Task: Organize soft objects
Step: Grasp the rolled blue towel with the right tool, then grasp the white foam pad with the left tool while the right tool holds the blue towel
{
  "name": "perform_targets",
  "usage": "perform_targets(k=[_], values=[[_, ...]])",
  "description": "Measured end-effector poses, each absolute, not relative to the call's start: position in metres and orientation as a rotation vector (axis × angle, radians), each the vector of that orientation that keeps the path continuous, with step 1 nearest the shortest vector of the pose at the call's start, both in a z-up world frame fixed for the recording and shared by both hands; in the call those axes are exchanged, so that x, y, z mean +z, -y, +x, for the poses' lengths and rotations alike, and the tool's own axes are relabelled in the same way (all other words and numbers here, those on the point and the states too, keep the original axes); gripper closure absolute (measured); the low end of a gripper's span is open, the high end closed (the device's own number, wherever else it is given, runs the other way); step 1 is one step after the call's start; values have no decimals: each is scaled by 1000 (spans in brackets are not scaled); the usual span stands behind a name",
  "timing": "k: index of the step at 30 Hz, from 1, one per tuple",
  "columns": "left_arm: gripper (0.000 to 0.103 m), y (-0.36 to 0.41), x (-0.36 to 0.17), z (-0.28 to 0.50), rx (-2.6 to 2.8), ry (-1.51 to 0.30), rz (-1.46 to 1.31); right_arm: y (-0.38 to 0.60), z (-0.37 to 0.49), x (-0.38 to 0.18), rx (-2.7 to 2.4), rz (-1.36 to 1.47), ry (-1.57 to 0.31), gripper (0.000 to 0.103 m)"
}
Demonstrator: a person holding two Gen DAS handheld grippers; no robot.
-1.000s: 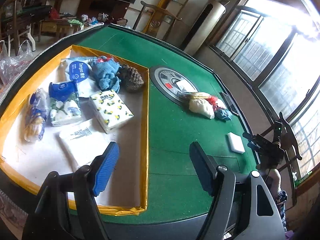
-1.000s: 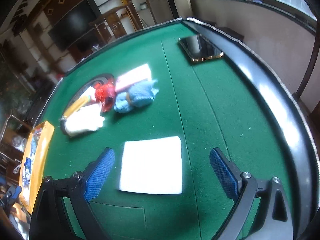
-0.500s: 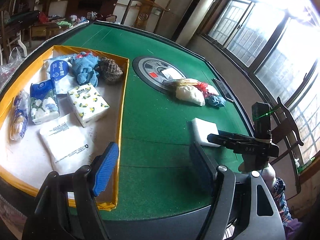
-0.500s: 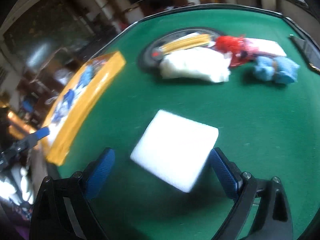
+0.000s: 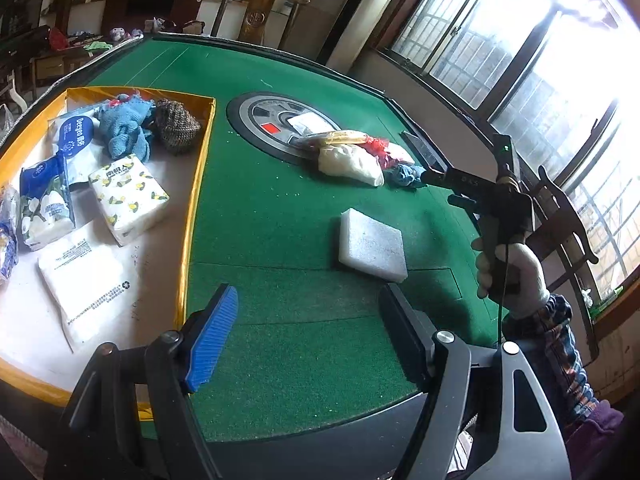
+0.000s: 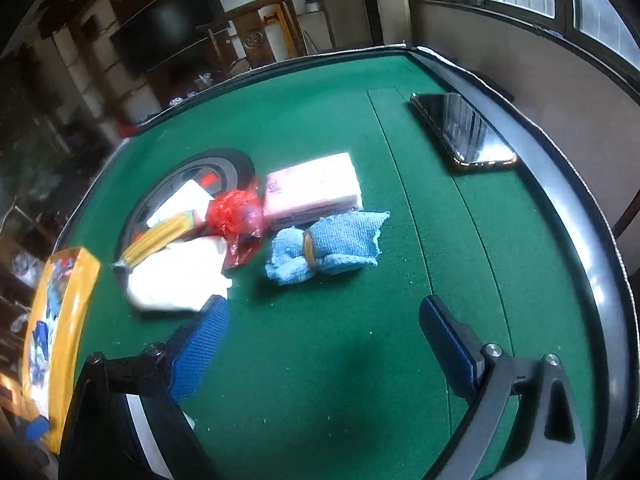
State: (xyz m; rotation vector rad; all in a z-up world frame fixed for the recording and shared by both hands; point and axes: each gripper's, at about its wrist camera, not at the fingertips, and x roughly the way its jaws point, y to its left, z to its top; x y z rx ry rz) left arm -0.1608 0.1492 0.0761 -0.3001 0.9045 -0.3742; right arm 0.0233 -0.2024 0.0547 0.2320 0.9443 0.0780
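Fingers of the left gripper [image 5: 308,336] stood spread over the green surface [image 5: 280,224]; just beyond lay the white foam pad [image 5: 372,245]. Right gripper [image 6: 324,344] fingers were likewise spread, the blue cloth [image 6: 326,248] lying ahead toward the surface's middle.

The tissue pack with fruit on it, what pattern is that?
Tissue pack: white with small yellow lemons and green leaves, clearest in the left wrist view.

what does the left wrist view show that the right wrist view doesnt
Only the left wrist view shows the white foam pad on the felt, the tissue packs in the yellow tray, and the right gripper from outside. Only the right wrist view shows the pink pack. Both show the blue cloth, red bag and white bag.
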Motion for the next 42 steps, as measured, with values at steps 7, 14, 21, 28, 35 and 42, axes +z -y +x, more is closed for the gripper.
perform_targets(k=[7, 14, 21, 28, 35, 42], values=[[30, -136, 78, -162, -390, -917, -275, 203, 67, 43, 35, 353, -989, 10], [30, -127, 82, -154, -396, -929, -257, 198, 57, 39, 102, 329, -1002, 63], [30, -93, 65, -127, -413, -980, -221, 215, -12, 35, 252, 313, -1023, 66], [30, -37, 44, -92, -390, -1028, -99, 224, -20, 29, 294, 365, -944, 66], [22, 5, 28, -69, -347, -1012, 38, 221, -21, 32, 284, 326, -938, 66], [20, 35, 21, -64, -358, -984, 136, 215, -20, 31, 287, 347, -938, 66]])
